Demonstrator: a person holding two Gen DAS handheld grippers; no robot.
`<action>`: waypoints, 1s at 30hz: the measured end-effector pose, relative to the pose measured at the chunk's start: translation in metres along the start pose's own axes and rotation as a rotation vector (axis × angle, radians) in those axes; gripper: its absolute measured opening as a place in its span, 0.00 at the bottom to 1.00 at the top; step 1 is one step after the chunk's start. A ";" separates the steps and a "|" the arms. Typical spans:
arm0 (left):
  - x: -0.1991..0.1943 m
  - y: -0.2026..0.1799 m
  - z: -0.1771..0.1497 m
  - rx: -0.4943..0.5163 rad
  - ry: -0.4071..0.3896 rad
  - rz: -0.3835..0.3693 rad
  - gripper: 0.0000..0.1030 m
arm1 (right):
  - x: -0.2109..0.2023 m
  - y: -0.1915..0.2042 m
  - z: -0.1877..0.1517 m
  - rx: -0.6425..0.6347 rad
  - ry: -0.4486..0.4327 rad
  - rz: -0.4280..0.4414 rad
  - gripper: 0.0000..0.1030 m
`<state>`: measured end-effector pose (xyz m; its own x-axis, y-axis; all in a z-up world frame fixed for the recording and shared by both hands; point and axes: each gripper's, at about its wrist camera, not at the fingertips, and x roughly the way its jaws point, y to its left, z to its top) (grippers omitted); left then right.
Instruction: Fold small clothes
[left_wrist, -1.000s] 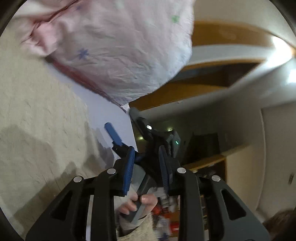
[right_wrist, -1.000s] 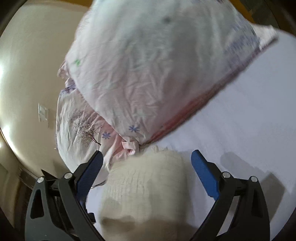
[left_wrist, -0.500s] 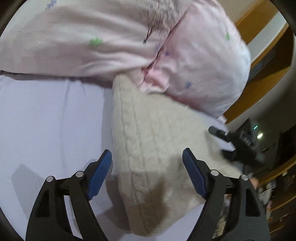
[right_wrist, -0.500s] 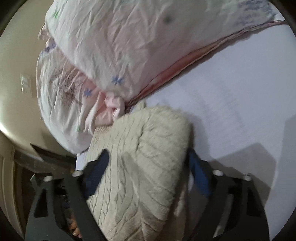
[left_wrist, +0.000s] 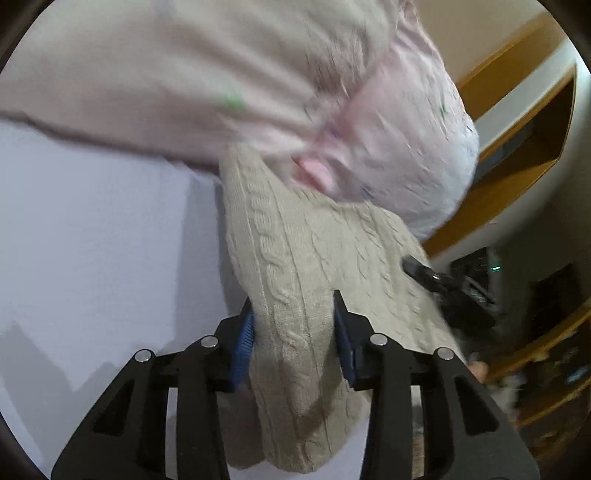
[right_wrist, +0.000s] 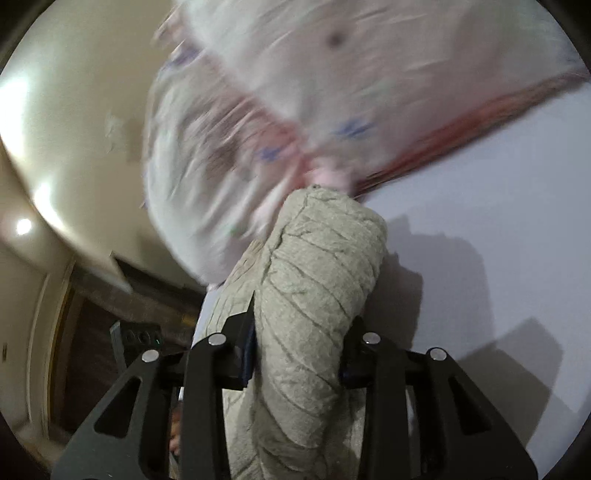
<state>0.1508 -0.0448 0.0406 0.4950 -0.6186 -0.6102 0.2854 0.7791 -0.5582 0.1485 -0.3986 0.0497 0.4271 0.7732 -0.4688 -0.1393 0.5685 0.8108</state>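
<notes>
Cream cable-knit sweater (left_wrist: 295, 266), thick, soft and light, likely to sag and stretch rather than slip; best taken at a bunched edge, as now; lying on the pale lilac bed sheet (left_wrist: 92, 240), its far end at 12 o'clock against the pink patterned pillows (left_wrist: 406, 129); pinched by the left hand-held gripper (left_wrist: 293, 332), closed on a fold; clamped likewise by the right hand-held gripper (right_wrist: 299, 343), with the sweater (right_wrist: 314, 266) bulging between the pads; half a second ago both stood wide open astride the knit, now squeezed onto it; pillows blurred.
</notes>
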 end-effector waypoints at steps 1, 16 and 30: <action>-0.004 0.005 0.001 0.022 -0.015 0.061 0.39 | 0.011 0.006 -0.001 -0.029 0.016 -0.050 0.36; -0.035 0.013 -0.023 0.081 -0.078 0.212 0.69 | 0.002 0.002 0.022 -0.162 -0.110 -0.510 0.08; -0.050 -0.020 -0.095 0.147 0.043 0.439 0.99 | -0.103 0.094 -0.102 -0.387 -0.299 -0.864 0.98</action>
<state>0.0419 -0.0390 0.0286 0.5610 -0.2279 -0.7958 0.1712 0.9725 -0.1578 0.0005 -0.3964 0.1389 0.7198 -0.0227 -0.6938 0.0667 0.9971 0.0366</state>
